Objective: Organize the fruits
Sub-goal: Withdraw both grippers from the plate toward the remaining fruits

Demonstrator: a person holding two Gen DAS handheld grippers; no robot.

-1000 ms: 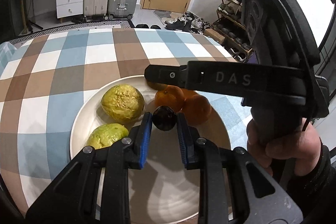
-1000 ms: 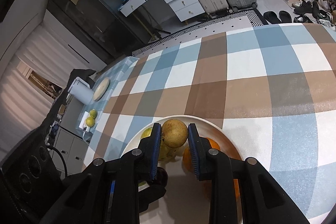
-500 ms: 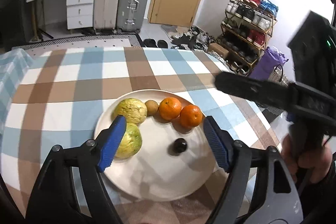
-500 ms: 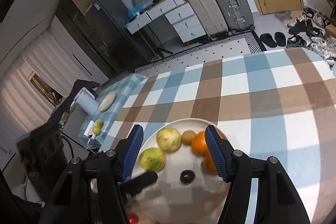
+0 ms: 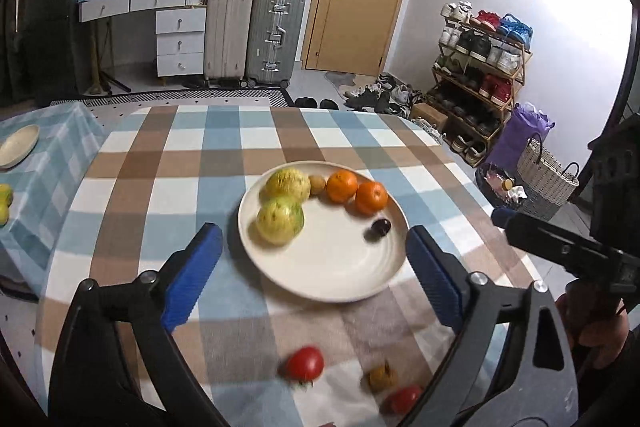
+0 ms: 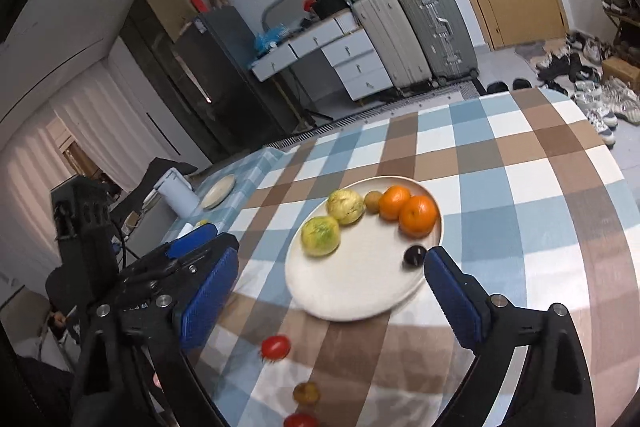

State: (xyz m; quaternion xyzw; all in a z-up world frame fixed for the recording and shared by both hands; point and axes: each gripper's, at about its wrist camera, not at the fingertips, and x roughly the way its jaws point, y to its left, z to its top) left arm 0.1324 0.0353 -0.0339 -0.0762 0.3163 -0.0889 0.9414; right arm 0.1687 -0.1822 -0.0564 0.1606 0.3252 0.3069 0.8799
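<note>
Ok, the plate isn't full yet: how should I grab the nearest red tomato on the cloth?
Take the tomato across its round middle, coming straight down from above with jaws wide. It sits alone on the flat cloth, clear of the brown fruit beside it, so both sides are free. The left gripper is already open.

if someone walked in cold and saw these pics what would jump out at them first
The cream plate on the checked tablecloth draws the eye first: two yellow-green fruits on its left, two oranges at the back and a small dark fruit near the right rim. Next come the red tomatoes loose on the cloth in front of the plate. Both grippers hover above, blue-padded jaws wide open and empty.
</note>
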